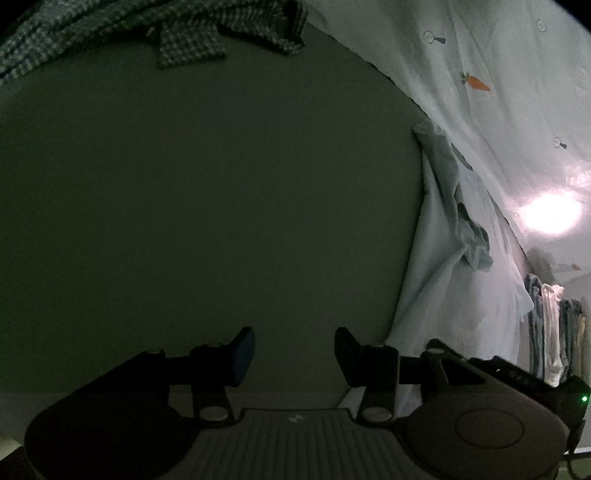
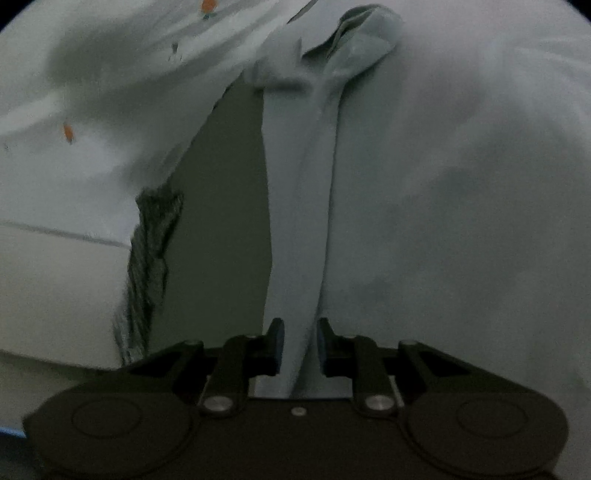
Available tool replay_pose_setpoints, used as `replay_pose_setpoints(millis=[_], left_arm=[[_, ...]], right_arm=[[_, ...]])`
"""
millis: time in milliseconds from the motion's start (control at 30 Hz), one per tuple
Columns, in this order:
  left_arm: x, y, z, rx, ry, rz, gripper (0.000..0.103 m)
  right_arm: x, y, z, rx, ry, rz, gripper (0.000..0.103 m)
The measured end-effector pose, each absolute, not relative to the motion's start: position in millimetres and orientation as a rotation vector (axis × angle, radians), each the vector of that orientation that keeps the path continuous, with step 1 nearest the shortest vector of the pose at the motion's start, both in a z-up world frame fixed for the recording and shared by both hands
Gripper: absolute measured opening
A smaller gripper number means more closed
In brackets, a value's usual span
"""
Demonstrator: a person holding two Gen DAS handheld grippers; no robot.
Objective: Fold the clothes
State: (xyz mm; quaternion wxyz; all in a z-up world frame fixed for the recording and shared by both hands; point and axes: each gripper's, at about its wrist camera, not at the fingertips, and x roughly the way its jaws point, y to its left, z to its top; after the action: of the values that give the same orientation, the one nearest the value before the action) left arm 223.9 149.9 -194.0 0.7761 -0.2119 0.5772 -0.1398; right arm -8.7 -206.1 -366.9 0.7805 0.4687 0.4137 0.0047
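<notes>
A pale blue garment (image 2: 424, 192) fills most of the right wrist view and lies on a dark grey-green surface (image 2: 221, 229). My right gripper (image 2: 301, 345) has its fingers close together around a fold of this garment, and the cloth runs between the pads. The same garment (image 1: 443, 258) shows at the right of the left wrist view, bunched with a darker collar part. My left gripper (image 1: 294, 356) is open and empty over the bare dark surface (image 1: 203, 203), left of the garment.
A dark checked garment (image 1: 147, 33) lies crumpled at the top left; it also shows in the right wrist view (image 2: 151, 258). A pale sheet with carrot prints (image 1: 498, 92) lies at the upper right. Hanging clothes (image 1: 554, 332) stand at the far right.
</notes>
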Motion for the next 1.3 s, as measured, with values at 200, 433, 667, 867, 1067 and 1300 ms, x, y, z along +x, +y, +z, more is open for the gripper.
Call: replay_pose_setpoints(millis=[200,433,667,867,1067,1300], left_arm=[[219.3,158.4,-193.2,-0.464,1.246,-0.339,0.049],[211.5,159.3,-190.9,-0.454,1.241,-0.363,0.05],[211.3,155.9,-199.1,-0.454,1.272,-0.379,0.05],[211.6,152.9,-203.8,-0.446,1.294,-0.394,0.05],[211.5,153.4,-202.3,-0.432,1.297,-0.407,0.05],[212.1,155.8,-203.6,-0.443,1.304,-0.404,0.05]], right_arm=[[-20.3,-185.3,-368.1,0.991,0.88,0.053,0.002],[-49.9,-227.5,-355.2,0.923,0.792,-0.188,0.004],[-56.9,-212.7,-338.2,0.735,0.783,-0.296,0.02],[-48.8,-205.0,-332.6,0.83,0.754,-0.185,0.02],[-29.7,-180.2,-345.8,0.781,0.899,-0.183,0.025],[-15.7,-159.5,-352.7,0.62,0.969,-0.185,0.008]])
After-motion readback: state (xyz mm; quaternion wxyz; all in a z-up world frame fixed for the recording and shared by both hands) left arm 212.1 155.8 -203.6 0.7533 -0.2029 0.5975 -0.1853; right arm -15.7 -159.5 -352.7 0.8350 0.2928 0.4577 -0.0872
